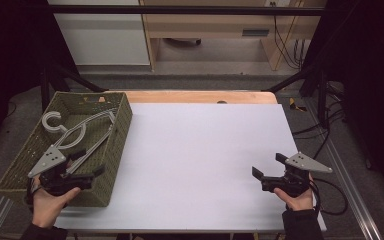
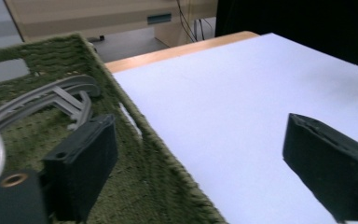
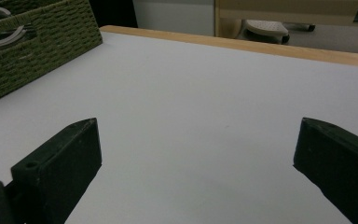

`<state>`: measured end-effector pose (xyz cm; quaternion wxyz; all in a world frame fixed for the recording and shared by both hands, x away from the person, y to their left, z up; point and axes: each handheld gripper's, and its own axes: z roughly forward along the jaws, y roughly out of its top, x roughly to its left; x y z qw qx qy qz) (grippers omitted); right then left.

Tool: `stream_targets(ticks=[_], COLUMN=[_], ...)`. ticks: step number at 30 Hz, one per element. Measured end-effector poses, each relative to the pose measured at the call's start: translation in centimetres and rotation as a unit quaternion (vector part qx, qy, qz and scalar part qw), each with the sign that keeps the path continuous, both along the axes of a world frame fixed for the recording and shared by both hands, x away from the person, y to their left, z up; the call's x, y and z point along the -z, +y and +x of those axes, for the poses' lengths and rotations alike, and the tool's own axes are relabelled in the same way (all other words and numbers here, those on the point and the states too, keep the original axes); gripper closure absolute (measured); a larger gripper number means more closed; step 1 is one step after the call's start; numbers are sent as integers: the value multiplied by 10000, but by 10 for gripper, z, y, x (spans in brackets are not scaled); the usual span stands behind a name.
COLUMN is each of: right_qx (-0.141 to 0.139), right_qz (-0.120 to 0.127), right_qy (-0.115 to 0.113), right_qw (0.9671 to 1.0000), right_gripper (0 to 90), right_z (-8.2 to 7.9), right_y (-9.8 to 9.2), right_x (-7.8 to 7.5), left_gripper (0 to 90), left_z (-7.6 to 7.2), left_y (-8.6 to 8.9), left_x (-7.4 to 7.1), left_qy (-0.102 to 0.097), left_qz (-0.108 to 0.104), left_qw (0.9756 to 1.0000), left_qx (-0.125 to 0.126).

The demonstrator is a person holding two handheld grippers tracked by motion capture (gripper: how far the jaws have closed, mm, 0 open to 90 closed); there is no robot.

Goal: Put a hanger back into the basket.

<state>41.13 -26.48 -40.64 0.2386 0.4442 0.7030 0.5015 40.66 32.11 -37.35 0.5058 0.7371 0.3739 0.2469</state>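
Grey plastic clothes hangers [image 1: 75, 131], several, lying flat and overlapping in the bottom of a green woven basket [image 1: 116, 150]; hooks toward the basket's far left corner, shoulders running toward its right wall; seen in the left gripper view as grey curved bars [image 2: 51, 95] on the weave. Basket: rectangular, with handle slots in its end walls, standing at the left edge of the table, partly on the white sheet [image 1: 200, 160]. Left gripper [image 1: 87, 163]: held over the basket's near right corner, jaws spread wide, one over the basket interior and the other over the white sheet, the basket's wall [image 2: 158, 163] between them but untouched; nothing gripped. Right gripper [image 1: 267, 165]: held low over the near right part of the sheet, well apart from the basket, jaws wide and holding nothing. Table: light wooden edge [image 1: 195, 96] showing beyond the sheet.
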Motion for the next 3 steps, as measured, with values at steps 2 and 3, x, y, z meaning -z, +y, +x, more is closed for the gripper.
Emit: stream_targets(ticks=[2,3], right_qx=[-21,-75], right_qz=[85,48], right_qy=[-12,-65], right_qw=[10000,9999], right_gripper=[10,8], right_z=[-1,-1], right_y=[0,-2], right_x=[-1,0], left_gripper=[79,73], left_z=[1,2], left_y=[-4,-6], left_x=[3,5], left_qy=[-10,24], left_qz=[-15,3], left_qw=[10000,10000], left_qx=[-2,8])
